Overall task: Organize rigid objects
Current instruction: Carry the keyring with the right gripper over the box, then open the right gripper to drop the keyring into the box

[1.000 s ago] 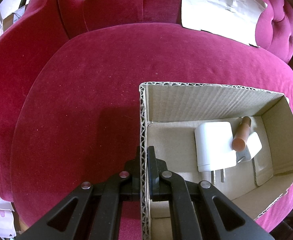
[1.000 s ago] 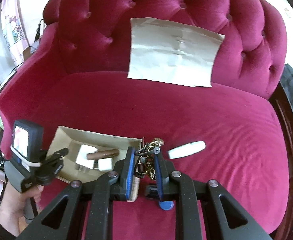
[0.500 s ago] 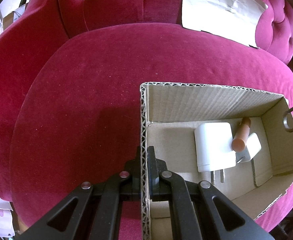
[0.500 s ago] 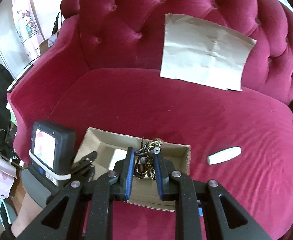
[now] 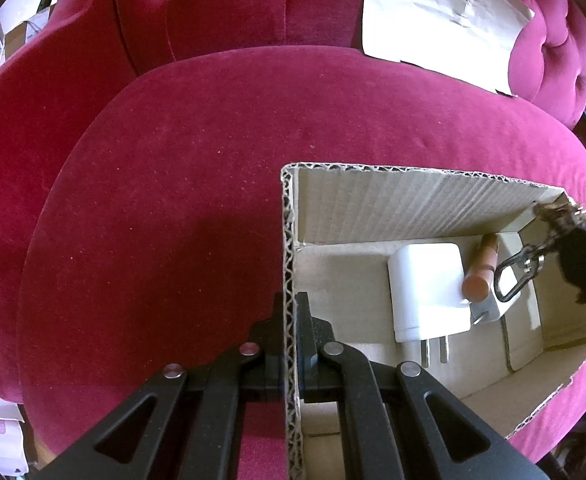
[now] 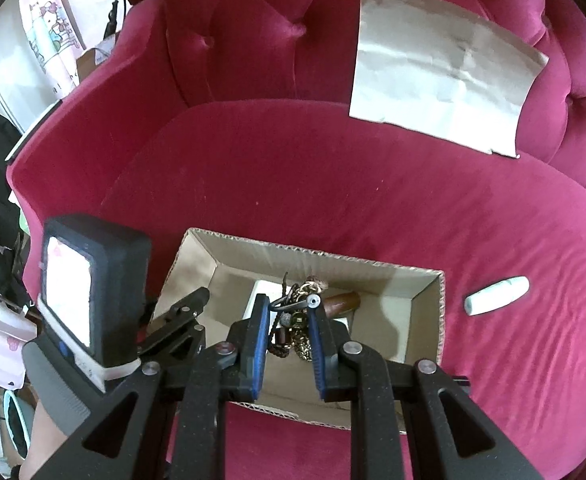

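An open cardboard box [image 5: 413, 200] [image 6: 441, 312] sits on the red velvet sofa seat. Inside lie a white plug adapter [image 5: 427, 286], a brown tube [image 5: 481, 276] [image 6: 343, 302] and a smaller white block partly under them. My left gripper [image 5: 291, 312] is shut on the box's left wall. My right gripper [image 6: 289, 306] is shut on a bundle of chains and a keyring [image 6: 297, 316], held above the box's inside. That keyring's carabiner [image 5: 513, 276] hangs over the box's right end in the left wrist view.
A white capsule-shaped object [image 6: 497, 295] lies on the seat right of the box. A sheet of brown paper [image 6: 441, 84] [image 5: 441, 12] leans on the tufted backrest. The left handheld unit with its screen [image 6: 89, 292] stands at the box's left.
My right gripper has carried the keychain bundle leftward and down from beside the box to over its inside. The carabiner entered the left wrist view. The left gripper has not moved.
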The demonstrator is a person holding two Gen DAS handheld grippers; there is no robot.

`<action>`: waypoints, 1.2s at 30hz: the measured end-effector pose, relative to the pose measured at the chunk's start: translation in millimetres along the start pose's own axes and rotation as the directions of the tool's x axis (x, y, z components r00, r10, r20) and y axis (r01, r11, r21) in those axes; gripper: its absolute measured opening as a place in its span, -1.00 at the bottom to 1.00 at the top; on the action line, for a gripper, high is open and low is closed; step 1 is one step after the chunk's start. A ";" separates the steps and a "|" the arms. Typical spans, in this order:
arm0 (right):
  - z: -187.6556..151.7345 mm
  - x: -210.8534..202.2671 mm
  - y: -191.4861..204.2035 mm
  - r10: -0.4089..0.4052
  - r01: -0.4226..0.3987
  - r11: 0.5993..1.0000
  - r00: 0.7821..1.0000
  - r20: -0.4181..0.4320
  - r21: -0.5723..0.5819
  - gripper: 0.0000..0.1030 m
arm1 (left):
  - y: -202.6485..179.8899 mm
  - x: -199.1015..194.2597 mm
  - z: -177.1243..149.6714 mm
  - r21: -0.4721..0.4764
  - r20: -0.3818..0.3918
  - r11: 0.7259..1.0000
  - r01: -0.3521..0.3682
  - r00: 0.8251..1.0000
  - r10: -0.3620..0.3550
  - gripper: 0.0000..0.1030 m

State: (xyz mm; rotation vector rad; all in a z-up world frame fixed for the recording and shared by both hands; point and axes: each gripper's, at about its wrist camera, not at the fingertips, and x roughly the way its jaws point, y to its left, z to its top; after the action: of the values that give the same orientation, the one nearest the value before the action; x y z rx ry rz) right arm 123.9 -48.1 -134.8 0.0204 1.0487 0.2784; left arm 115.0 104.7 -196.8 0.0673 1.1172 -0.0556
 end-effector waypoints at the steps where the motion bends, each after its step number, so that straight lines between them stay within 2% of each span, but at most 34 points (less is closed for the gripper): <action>1: -0.3 4.6 0.0 0.000 0.000 1.000 1.000 -0.009 0.004 -0.63 | 0.1 0.0 0.0 0.000 0.000 1.000 0.000 1.000 0.000 -0.94; 12: -5.9 35.6 -1.1 0.009 -0.007 0.999 0.997 -0.077 0.033 -0.63 | -0.5 0.1 -0.2 -0.001 -0.001 1.000 0.000 1.000 0.000 -0.94; 19: -7.4 39.7 -4.4 0.015 -0.011 0.999 0.997 -0.081 0.044 -0.61 | -2.0 0.5 -0.2 -0.001 -0.001 1.000 -0.001 1.000 0.001 -0.94; 22: -6.9 40.6 -5.0 0.010 -0.006 0.999 0.996 -0.086 0.041 -0.54 | -2.2 0.5 -0.2 -0.001 0.000 1.000 -0.001 1.000 0.001 -0.94; 24: -6.3 39.8 -4.2 0.006 -0.003 0.999 0.997 -0.082 0.038 0.00 | -2.5 0.5 -0.5 -0.001 -0.001 1.000 -0.002 1.000 0.002 -0.94; 25: -6.3 37.5 -4.3 -0.008 0.010 0.999 0.997 -0.071 0.037 0.07 | -2.2 0.4 -0.3 -0.001 -0.001 1.000 -0.002 1.000 0.002 -0.94; 27: -5.7 35.2 -3.9 -0.022 0.024 0.999 0.998 -0.060 0.027 0.42 | -2.3 0.4 -0.4 -0.001 0.000 1.000 -0.002 1.000 0.002 -0.94; 30: -6.1 33.8 -8.3 -0.050 0.051 0.998 0.997 -0.054 0.031 0.73 | -2.9 0.5 -0.2 -0.001 0.000 1.000 -0.003 1.000 0.003 -0.94; 36: -5.5 30.8 -15.3 -0.078 0.080 0.996 0.996 -0.042 0.038 0.99 | -3.2 0.4 -0.3 0.002 0.000 1.000 -0.004 1.000 0.004 -0.94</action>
State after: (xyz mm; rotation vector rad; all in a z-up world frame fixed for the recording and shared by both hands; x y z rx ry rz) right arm 136.9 -56.2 -166.1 0.0087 1.0922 0.1870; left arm 114.6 101.5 -197.4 0.0706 1.1168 -0.0533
